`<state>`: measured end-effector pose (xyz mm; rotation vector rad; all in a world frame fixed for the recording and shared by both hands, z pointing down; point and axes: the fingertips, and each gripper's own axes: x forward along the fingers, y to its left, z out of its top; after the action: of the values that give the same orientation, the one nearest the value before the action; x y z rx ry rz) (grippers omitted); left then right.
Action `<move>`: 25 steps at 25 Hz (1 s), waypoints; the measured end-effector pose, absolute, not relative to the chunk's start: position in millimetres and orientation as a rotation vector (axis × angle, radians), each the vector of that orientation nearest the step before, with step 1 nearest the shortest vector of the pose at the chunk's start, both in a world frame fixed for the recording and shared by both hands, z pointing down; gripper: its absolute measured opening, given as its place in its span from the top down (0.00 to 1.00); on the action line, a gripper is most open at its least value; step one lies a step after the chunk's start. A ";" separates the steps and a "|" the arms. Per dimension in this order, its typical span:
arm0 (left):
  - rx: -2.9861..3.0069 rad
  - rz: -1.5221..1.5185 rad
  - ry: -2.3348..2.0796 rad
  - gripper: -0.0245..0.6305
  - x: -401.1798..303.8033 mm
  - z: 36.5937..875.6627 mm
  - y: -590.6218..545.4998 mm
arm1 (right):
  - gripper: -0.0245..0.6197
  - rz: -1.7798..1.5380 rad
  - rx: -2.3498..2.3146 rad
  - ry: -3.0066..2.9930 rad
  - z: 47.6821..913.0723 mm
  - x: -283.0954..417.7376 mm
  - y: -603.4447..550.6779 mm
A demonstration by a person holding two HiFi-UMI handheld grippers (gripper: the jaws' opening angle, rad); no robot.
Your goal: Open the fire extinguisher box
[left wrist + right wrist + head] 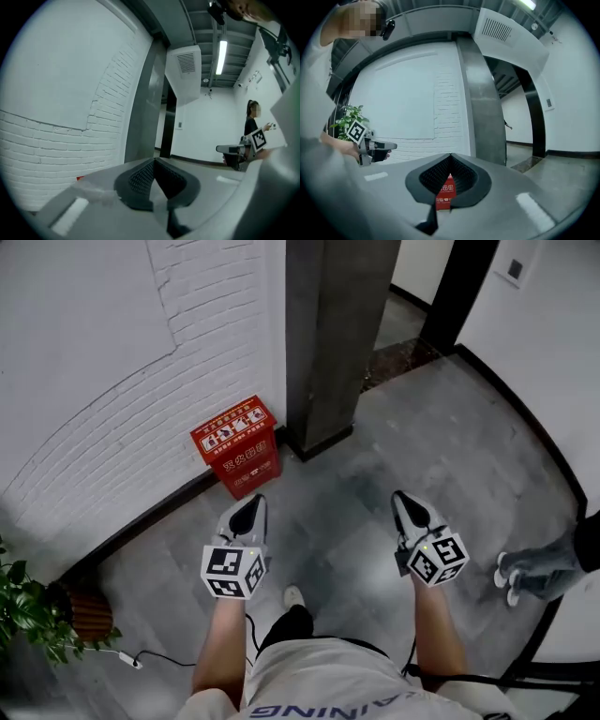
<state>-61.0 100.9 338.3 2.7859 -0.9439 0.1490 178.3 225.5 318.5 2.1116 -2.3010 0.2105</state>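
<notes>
Overhead, the fire extinguisher box (pixel 237 448) stands on the grey floor (pixel 375 474) against the foot of the white brick wall (pixel 112 381), just beside the dark pillar (pixel 333 334). It is red, with a printed top panel that looks to lie down flat on it. I hold both tools level above the floor, short of the box and well apart from each other.

Left gripper (pixel 253 502): jaws brought together, tips meeting, nothing between them. Its own view (pixel 154 161) looks along the wall towards the pillar, and only a red sliver of the box (pixel 79 178) shows low at the left.

Right gripper (pixel 403 498): jaws likewise together and empty. In its own view (pixel 450 157) the box (pixel 446 193) appears through the hollow behind the closed tips, far off on the floor, not touched.

Neither tool touches the box.

A potted plant (pixel 33 610) stands at the lower left by the wall. Another person's shoes (pixel 509 577) show at the right edge.
</notes>
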 end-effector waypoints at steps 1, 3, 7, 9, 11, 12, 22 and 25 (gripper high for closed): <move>2.794 0.151 -0.943 0.95 -60.2 335.1 82.4 | 0.95 0.206 2.105 -2.307 314.3 177.5 204.7; 2.800 0.143 -0.957 0.95 -58.9 328.6 48.1 | 0.95 0.195 2.081 -2.325 307.0 175.1 166.0; 2.795 0.124 -0.989 0.95 -56.3 325.1 5.1 | 0.95 0.189 2.024 -2.360 304.9 174.0 111.2; 2.777 0.122 -1.016 0.95 -58.2 327.7 -12.0 | 0.95 0.190 1.997 -2.378 306.1 175.7 87.0; 2.756 0.121 -1.048 0.95 -60.3 331.3 -32.0 | 0.95 0.185 1.972 -2.399 307.4 178.7 60.0; 2.748 0.123 -1.065 0.95 -60.7 333.5 -42.4 | 0.95 0.184 1.957 -2.411 309.2 180.0 46.1; 2.625 0.162 -1.349 0.95 -53.4 336.8 -145.9 | 0.95 0.229 1.675 -2.622 326.4 197.5 -112.7; 2.570 0.169 -1.458 0.95 -45.0 334.3 -177.9 | 0.95 0.252 1.557 -2.682 328.3 209.1 -161.9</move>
<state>-45.0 -177.9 334.3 2.5703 -1.4579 0.1690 209.1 -161.9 328.3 1.5573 -2.6819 0.2516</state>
